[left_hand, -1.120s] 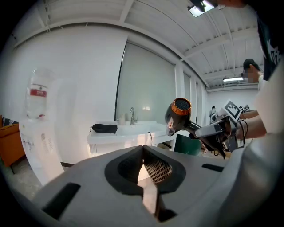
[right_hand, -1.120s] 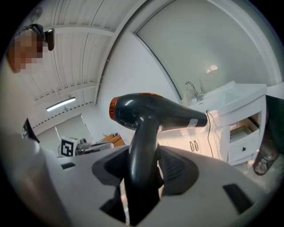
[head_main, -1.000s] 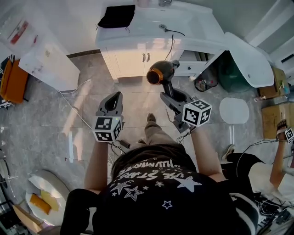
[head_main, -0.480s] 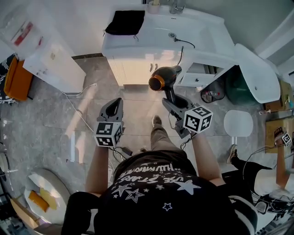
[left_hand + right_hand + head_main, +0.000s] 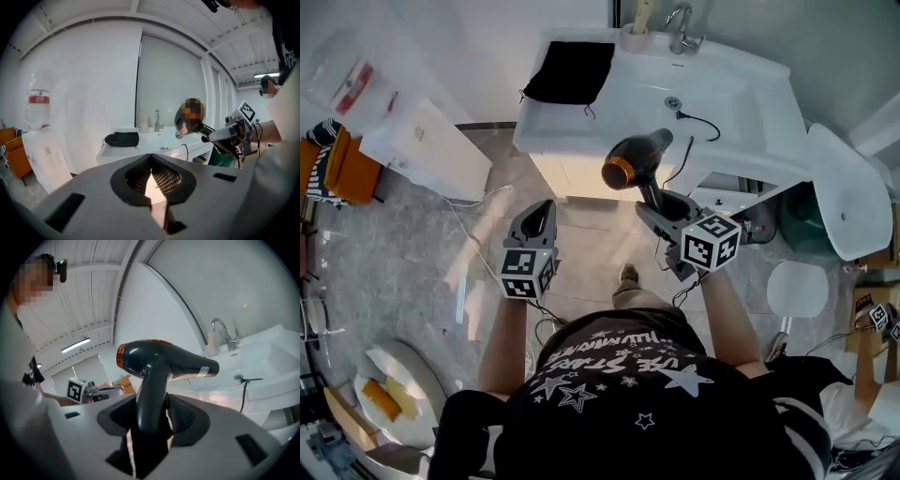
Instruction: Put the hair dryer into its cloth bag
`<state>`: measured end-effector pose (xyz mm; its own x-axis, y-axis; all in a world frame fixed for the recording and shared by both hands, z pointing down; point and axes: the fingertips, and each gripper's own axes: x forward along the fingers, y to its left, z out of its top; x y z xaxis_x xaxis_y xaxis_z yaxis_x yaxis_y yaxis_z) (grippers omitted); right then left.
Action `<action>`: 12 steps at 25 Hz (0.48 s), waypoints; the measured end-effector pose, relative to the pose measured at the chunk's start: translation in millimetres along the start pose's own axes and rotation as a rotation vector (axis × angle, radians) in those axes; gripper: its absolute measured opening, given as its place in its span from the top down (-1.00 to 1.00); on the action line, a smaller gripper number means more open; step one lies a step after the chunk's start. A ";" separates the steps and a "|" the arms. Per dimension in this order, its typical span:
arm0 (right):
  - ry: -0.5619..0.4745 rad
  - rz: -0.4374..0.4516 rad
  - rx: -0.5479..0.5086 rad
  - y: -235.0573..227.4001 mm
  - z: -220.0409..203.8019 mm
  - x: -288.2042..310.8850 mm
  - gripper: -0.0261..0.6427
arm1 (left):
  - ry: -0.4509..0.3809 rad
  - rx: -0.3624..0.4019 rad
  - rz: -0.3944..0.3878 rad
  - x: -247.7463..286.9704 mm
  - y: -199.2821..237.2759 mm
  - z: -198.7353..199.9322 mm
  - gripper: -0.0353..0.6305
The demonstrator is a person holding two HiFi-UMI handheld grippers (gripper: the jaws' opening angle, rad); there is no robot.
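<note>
At the right tongs [image 5: 654, 204]: clamped on the handle of the hair dryer [image 5: 636, 157]; the handle runs back along the jaws and holds them wide.
At the left tongs [image 5: 539, 216]: jaws together with nothing between them (so this is my free hand for the bag).
Dryer's place: carried in the air just short of the front edge of the bench [image 5: 551, 122], not resting on anything.
Dryer's long axis: the barrel lies crosswise to the handle, with the orange-ringed end toward my left tongs and the other end toward the basin [image 5: 727, 86].
Cord [image 5: 698, 124]: black, draped over the basin rim beyond the dryer; I cannot tell where it ends.
Cloth bag [image 5: 572, 72]: black, lying flat on the left end of the bench, well apart from both tongs, with loose drawstrings at its corners. I cannot make out which edge is the mouth.
Relation that counts: the bag lies ahead and to the left of the dryer, and my left tongs are more nearly in line with it than the right.
Next move, as I judge it: take the bag's edge with the left tongs and find the mouth, then swing the barrel leftward to feed it in end first.
Risk: the trailing cord could snag.
</note>
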<state>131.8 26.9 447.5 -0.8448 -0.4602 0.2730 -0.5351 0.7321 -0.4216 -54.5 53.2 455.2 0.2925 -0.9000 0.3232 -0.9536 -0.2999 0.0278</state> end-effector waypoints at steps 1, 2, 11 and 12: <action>0.007 0.016 -0.003 -8.1 5.8 6.3 0.32 | 0.003 0.001 0.013 9.0 3.7 3.7 0.86; 0.014 0.032 -0.006 -16.2 11.2 12.3 0.32 | 0.006 0.001 0.025 18.0 7.0 6.9 0.86; 0.096 0.181 -0.052 -46.1 30.9 51.1 0.32 | 0.012 -0.015 0.172 47.4 35.9 24.6 0.86; 0.108 0.195 -0.062 -44.3 33.8 56.1 0.32 | 0.012 -0.019 0.186 46.7 40.8 27.5 0.86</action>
<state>107.9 -48.4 452.2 -0.9248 -0.2531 0.2841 -0.3576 0.8329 -0.4223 -77.7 -9.8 445.5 0.1099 -0.9356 0.3354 -0.9924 -0.1224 -0.0162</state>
